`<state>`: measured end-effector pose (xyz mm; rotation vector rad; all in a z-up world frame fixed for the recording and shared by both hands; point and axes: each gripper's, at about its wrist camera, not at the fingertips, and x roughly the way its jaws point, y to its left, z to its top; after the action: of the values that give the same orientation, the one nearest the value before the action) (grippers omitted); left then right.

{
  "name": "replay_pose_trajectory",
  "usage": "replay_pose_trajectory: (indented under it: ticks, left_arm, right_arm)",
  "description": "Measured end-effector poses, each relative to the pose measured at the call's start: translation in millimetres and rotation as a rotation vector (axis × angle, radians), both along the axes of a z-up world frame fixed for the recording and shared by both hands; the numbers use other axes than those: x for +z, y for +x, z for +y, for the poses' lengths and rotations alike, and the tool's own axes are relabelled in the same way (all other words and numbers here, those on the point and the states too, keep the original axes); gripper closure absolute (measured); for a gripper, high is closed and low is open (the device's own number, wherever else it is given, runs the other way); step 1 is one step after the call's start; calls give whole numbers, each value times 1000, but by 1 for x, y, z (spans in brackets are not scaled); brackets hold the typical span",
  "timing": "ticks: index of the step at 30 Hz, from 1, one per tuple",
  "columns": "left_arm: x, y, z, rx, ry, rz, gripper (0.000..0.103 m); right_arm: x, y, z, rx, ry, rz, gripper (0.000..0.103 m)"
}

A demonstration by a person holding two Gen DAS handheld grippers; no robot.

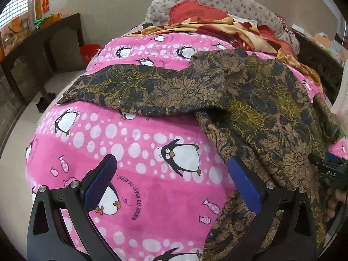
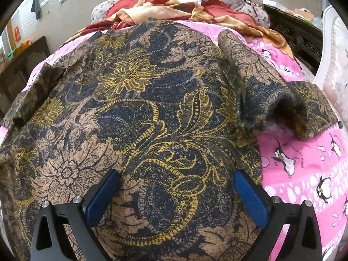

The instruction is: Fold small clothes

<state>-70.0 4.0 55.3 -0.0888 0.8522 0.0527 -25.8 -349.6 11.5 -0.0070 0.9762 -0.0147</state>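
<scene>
A brown, black and yellow floral shirt [image 1: 261, 108] lies spread on a pink penguin bedspread [image 1: 134, 134]. One sleeve [image 1: 152, 87] stretches left across the bed. My left gripper [image 1: 171, 165] is open, over the pink bedspread just left of the shirt's lower edge, its right finger at the cloth. My right gripper [image 2: 176, 178] is open, close above the shirt's body [image 2: 141, 108], holding nothing. The other sleeve [image 2: 282, 104] lies bunched at the right. The right gripper also shows at the left wrist view's right edge [image 1: 330, 169].
Red and tan bedding [image 1: 217, 21] and a grey floral pillow [image 1: 239, 2] lie at the bed's head. A dark wooden table [image 1: 43, 43] stands left along the wall. A dark carved headboard [image 2: 293, 34] and white padded furniture [image 2: 335, 65] are at the right.
</scene>
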Motion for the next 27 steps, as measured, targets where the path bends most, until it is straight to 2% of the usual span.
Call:
replay_pose_trajectory:
  ticks: [3, 8, 14, 16, 19, 21, 24, 26, 27]
  left_arm:
    - [-4, 1, 6, -20, -44, 17, 0]
    - [-15, 3, 5, -13, 43, 44, 0]
    - [-22, 9, 7, 17, 23, 76, 0]
    - [-15, 10, 1, 14, 15, 52, 0]
    - [-5, 12, -11, -40, -16, 18, 0]
    - [-7, 10, -10, -55, -43, 26, 0]
    - [-17, 5, -6, -141, -155, 53, 1]
    - [-15, 3, -10, -168, -136, 45, 1]
    - [-5, -1, -9, -145, -130, 12, 1]
  right_arm:
    - [0, 3, -1, 1, -1, 2, 0]
    - [-2, 5, 0, -1, -9, 1, 0]
    - [-2, 5, 0, 0, -8, 2, 0]
    - [-3, 5, 0, 0, -8, 3, 0]
    - [-4, 6, -1, -4, 4, 9, 0]
    - [-4, 7, -3, -6, 21, 10, 0]
    - [-4, 7, -4, -6, 23, 7, 0]
    - [-4, 6, -3, -6, 13, 2, 0]
    - [-4, 5, -3, -6, 9, 1, 0]
